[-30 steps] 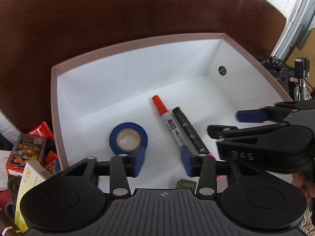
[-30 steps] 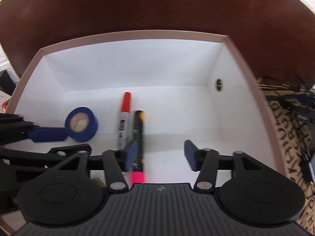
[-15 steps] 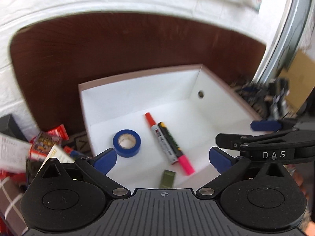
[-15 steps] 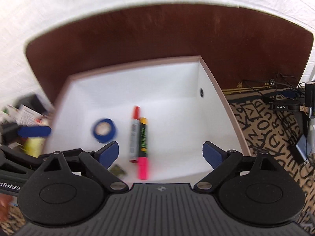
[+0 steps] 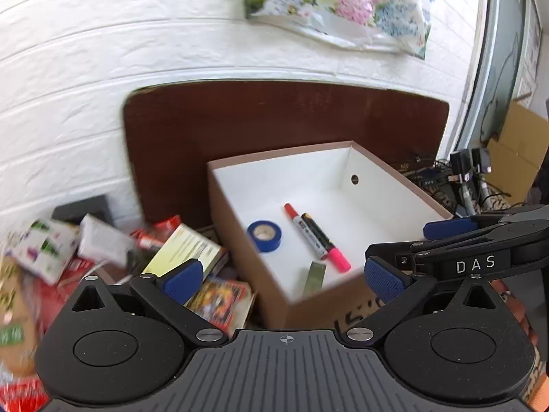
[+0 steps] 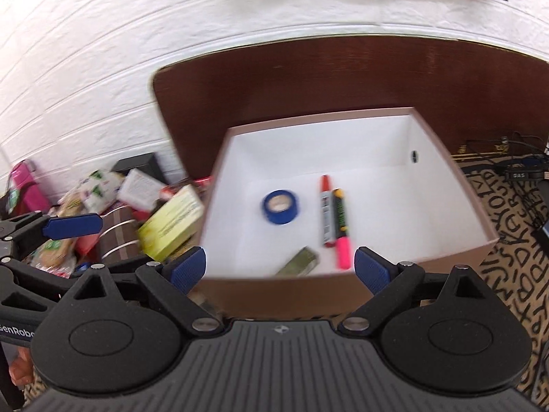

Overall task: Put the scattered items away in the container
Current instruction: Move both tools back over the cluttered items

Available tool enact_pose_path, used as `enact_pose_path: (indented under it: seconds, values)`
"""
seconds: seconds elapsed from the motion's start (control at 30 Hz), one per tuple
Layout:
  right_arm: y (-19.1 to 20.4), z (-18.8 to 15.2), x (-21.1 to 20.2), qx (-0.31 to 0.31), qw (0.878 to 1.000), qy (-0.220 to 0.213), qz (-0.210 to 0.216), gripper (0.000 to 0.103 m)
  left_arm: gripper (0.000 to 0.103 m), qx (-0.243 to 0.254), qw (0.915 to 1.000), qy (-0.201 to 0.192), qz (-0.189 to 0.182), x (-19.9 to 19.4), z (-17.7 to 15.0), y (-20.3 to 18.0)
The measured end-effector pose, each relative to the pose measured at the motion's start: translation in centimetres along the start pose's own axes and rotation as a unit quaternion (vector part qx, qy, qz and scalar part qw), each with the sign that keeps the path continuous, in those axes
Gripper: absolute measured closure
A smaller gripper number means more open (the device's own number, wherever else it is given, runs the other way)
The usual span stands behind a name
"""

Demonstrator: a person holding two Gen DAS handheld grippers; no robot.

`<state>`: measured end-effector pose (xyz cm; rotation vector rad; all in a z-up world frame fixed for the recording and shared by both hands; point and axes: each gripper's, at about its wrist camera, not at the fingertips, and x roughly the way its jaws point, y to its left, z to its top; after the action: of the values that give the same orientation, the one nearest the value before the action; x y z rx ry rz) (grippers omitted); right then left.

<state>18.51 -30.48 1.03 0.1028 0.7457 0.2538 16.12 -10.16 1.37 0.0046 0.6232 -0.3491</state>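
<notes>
The left hand-held gripper is pointing obliquely downward toward the near left corner of the container, with its jaws standing spread wide and nothing between the blue pads. The right hand-held gripper is tilting downward above the near wall of the container, its jaws likewise standing wide apart and gripping nothing. In the left wrist view the right hand-held gripper is showing side-on at the right edge, beside the container's right wall. To the left of the container, a blurred heap of scattered items is lying against the white brick wall: a yellow-green box, a red-and-yellow packet, white cartons and a pink object at the far left of the right wrist view. A dark brown board is leaning behind the container, and cables are lying on a patterned mat to the right. The container is a box with a white interior, tan outer walls and a small round hole in its right wall. Inside it, a blue tape roll is lying flat at the left; a red-capped marker and a black pen with a pink end are lying side by side just right of the roll; a small olive-green block is lying near the front wall.
</notes>
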Motion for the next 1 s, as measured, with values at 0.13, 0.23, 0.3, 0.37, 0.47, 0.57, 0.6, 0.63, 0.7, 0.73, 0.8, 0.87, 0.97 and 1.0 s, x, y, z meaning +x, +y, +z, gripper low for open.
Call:
enact_pose_path:
  seconds: [0.13,0.23,0.3,0.37,0.47,0.57,0.6,0.63,0.7,0.73,0.8,0.87,0.97,1.0]
  values:
    - [2.7,-3.0,-1.2,-0.008,0.999,-0.018,0.032,0.008,0.0,-0.024,0.9997,-0.006,-0.001,-2.9,-3.9,2.2]
    - [4.4,-6.7,-0.8,-0.001,0.998,-0.016,0.061,0.007,0.0,-0.04,0.9991,-0.001,0.017,-4.4,-8.5,3.7]
    - [5.7,-9.6,0.1,0.005,0.998,-0.01,0.067,0.007,0.0,-0.054,0.9981,0.013,0.026,-4.9,-11.7,4.7]
    - [6.8,-12.6,0.9,0.01,0.998,-0.01,0.065,0.007,0.0,-0.07,0.9965,0.022,0.039,-5.4,-14.9,5.6]
    - [8.6,-16.5,2.0,0.01,0.998,-0.004,0.059,0.007,0.0,-0.081,0.9941,0.028,0.066,-6.2,-19.1,6.7]
    - [10.5,-18.8,3.0,-0.003,0.998,0.014,0.054,0.009,0.0,-0.086,0.9918,0.033,0.089,-7.3,-21.6,8.1]
    - [11.1,-19.2,3.3,-0.011,0.998,0.017,0.055,0.009,0.0,-0.085,0.9915,0.031,0.093,-7.6,-21.9,8.6]
    - [11.6,-19.4,3.4,-0.022,0.998,0.018,0.058,0.01,0.0,-0.085,0.9912,0.027,0.098,-7.9,-22.1,9.2]
    - [12.9,-19.6,3.9,-0.045,0.997,0.017,0.06,0.012,0.0,-0.088,0.9902,0.021,0.107,-8.1,-21.7,10.2]
    - [13.5,-19.6,4.2,-0.058,0.996,0.017,0.059,0.014,0.0,-0.091,0.99,0.018,0.107,-8.0,-21.4,10.7]
    - [14.5,-19.5,5.0,-0.081,0.995,0.017,0.055,0.018,0.0,-0.097,0.9903,0.009,0.1,-7.8,-20.8,11.7]
    - [15.1,-19.5,5.8,-0.093,0.994,0.017,0.053,0.026,0.002,-0.099,0.9903,0.0,0.097,-7.1,-20.0,12.5]
    - [15.5,-19.3,7.0,-0.106,0.994,0.014,0.037,0.031,0.007,-0.104,0.9898,-0.003,0.097,-5.6,-18.8,13.6]
    - [15.6,-19.2,7.3,-0.113,0.993,0.01,0.033,0.032,0.009,-0.11,0.9895,-0.003,0.094,-5.0,-18.5,14.0]
